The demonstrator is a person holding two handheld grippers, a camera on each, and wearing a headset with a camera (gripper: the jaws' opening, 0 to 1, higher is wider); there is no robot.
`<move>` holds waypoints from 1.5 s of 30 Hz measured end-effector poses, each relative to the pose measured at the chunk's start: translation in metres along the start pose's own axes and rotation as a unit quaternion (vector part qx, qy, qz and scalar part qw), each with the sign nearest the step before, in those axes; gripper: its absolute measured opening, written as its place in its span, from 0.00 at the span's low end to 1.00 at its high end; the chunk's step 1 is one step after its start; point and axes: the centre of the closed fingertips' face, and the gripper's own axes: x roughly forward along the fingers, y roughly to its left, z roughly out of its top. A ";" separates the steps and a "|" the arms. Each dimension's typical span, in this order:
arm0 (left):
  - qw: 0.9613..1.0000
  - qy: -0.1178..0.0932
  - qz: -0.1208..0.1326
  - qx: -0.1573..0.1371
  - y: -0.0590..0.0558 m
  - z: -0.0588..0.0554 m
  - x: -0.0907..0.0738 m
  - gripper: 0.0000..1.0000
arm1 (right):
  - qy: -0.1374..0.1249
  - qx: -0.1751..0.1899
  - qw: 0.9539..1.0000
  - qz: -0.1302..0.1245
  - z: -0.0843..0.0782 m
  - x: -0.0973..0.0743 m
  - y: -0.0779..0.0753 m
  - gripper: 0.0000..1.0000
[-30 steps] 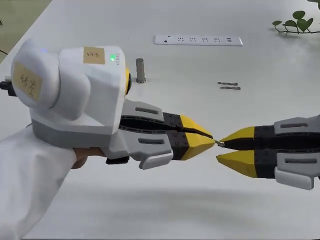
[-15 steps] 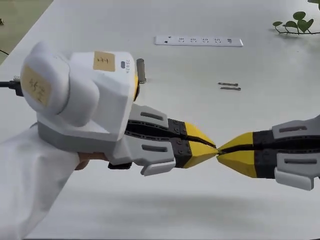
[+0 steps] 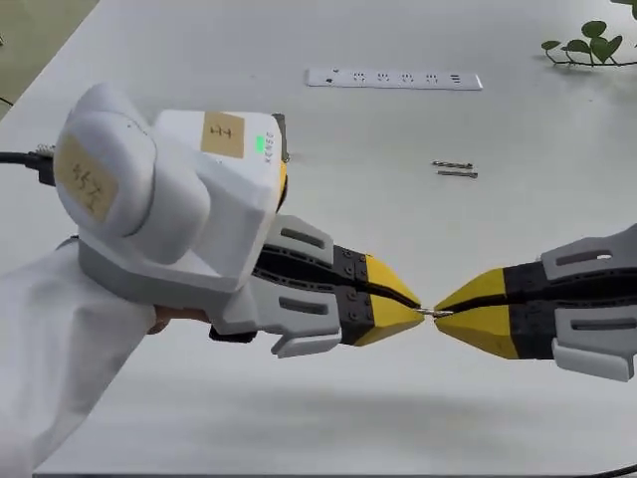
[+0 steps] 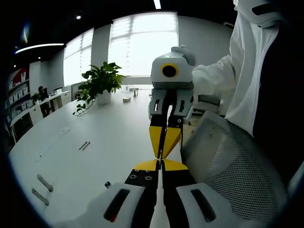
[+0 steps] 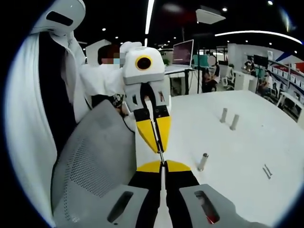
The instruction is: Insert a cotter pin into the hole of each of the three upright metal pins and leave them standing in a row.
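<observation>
My left gripper [image 4: 160, 163] and right gripper [image 5: 162, 164] both clench the thin silver cotter pin [image 3: 429, 313] tip-to-tip, a handover, I judge; next one releases and the other threads the grey upright metal pin [image 5: 203, 161] at three o'clock of my right jaws.

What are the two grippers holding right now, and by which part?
One thin silver cotter pin, pinched between both: left gripper on one end, right gripper on the other.

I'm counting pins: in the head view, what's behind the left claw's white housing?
A sliver of one upright metal pin peeks past the left claw's housing; most of it is covered, and so is the table behind.
</observation>
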 end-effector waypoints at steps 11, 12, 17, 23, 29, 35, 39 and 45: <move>1.000 -0.001 0.010 -0.022 0.008 -0.005 0.000 0.01 | 0.011 -0.010 1.000 0.002 -0.002 0.003 -0.004 0.00; 1.000 -0.003 0.012 -0.023 0.009 -0.004 0.000 0.01 | 0.010 -0.010 1.000 0.000 -0.001 0.003 -0.005 0.00; 0.999 0.003 0.025 -0.033 0.019 -0.008 -0.001 0.11 | 0.009 -0.014 1.000 -0.011 0.002 0.002 -0.016 0.00; 0.996 0.014 0.071 -0.047 0.042 -0.017 -0.002 0.18 | 0.044 -0.010 0.999 -0.030 -0.014 0.005 -0.031 0.00; 0.990 0.013 0.126 -0.062 0.071 -0.023 -0.002 0.19 | 0.060 -0.011 0.997 -0.042 -0.024 0.010 -0.043 0.00; 0.985 0.038 0.148 -0.077 0.092 -0.040 0.001 0.19 | 0.080 -0.012 0.995 -0.064 -0.034 0.012 -0.065 0.00; 0.984 0.057 0.146 -0.085 0.098 -0.051 0.005 0.17 | 0.088 -0.012 0.994 -0.069 -0.040 0.015 -0.077 0.00; 0.985 0.084 0.133 -0.073 0.101 -0.062 0.012 0.15 | 0.098 -0.012 0.993 -0.066 -0.048 0.021 -0.087 0.00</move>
